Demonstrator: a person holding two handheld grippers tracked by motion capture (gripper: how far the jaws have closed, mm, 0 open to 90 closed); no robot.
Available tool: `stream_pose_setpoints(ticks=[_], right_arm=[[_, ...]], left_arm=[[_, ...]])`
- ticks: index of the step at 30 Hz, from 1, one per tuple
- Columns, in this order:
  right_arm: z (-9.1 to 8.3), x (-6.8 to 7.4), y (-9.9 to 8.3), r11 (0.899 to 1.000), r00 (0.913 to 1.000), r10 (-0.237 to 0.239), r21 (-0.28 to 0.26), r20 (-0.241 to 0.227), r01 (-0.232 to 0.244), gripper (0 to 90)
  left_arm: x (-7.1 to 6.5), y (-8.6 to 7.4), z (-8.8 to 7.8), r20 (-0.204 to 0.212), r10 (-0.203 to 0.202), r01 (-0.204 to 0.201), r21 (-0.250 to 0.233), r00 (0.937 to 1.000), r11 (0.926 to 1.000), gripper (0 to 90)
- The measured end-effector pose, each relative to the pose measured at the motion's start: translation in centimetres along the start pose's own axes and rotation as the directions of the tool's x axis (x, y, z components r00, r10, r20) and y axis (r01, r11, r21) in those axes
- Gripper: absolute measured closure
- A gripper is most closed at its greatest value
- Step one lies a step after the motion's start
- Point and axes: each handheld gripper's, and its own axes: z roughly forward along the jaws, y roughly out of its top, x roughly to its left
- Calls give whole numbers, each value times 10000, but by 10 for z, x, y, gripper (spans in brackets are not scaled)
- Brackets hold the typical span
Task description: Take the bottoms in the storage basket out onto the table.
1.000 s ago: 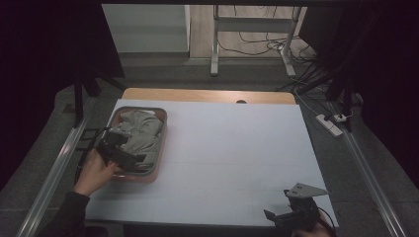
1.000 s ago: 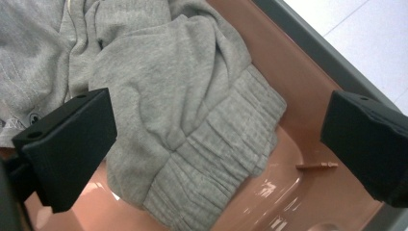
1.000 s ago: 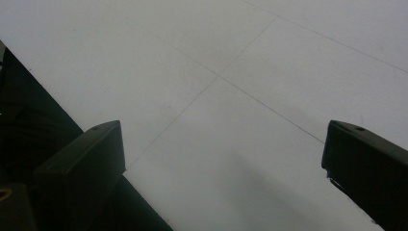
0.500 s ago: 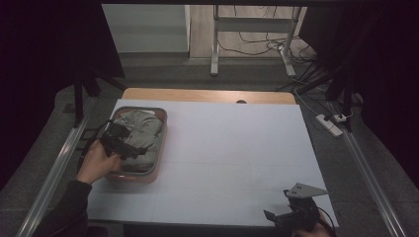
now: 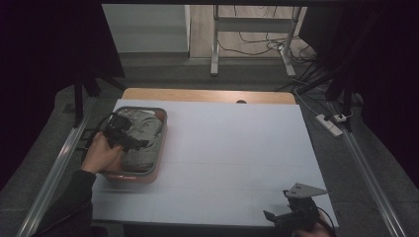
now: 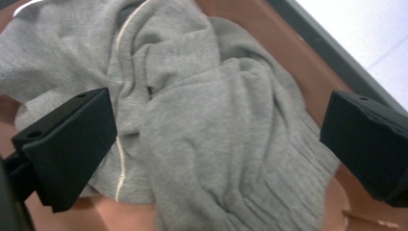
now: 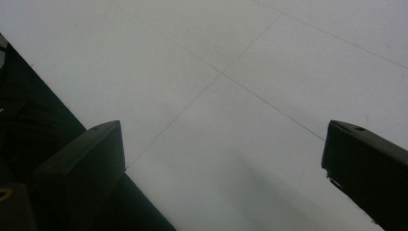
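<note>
A crumpled grey garment (image 5: 144,126) lies in a brown tub with a grey rim (image 5: 161,148) at the table's left side. A hand holds my left gripper (image 5: 140,144) just above the tub, jaws pointing right over the cloth. In the left gripper view the left gripper (image 6: 219,127) is open, its jaws wide on either side of the garment (image 6: 216,144), with the tub's brown wall (image 6: 269,53) behind. My right gripper (image 5: 274,216) sits at the table's front right edge. In the right gripper view it (image 7: 221,159) stands open over bare white tabletop (image 7: 240,72).
The white table top (image 5: 232,158) stretches wide between tub and right gripper. A wooden strip (image 5: 207,95) runs along the far edge. Metal rails (image 5: 54,173) flank both sides; a power strip (image 5: 330,124) and cables lie on the floor at the far right.
My left gripper has moved a little away from the person and to the right, further over the garment in the tub. The right gripper has stayed put.
</note>
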Motion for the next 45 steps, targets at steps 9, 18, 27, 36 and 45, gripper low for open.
stream_pose_setpoints(ticks=[9,18,27,36,45], right_arm=[[0,0,0,10000,10000,-30,50,-37,30,15],[1,0,0,10000,10000,-60,75,-46,60,15],[1,0,0,9999,9999,-94,105,-68,95,15],[1,1,0,9998,9999,-101,144,-69,102,15],[1,1,0,9995,9997,-219,204,-67,221,15]], left_arm=[[11,9,11,-245,-161,168,293,9996,9994,0],[17,21,29,64,35,-40,828,10000,9966,0],[17,29,50,37,294,-297,1431,9996,9893,0],[20,28,72,-201,222,-170,2302,9996,9730,0],[21,28,85,-97,-198,217,2767,9998,9607,0]])
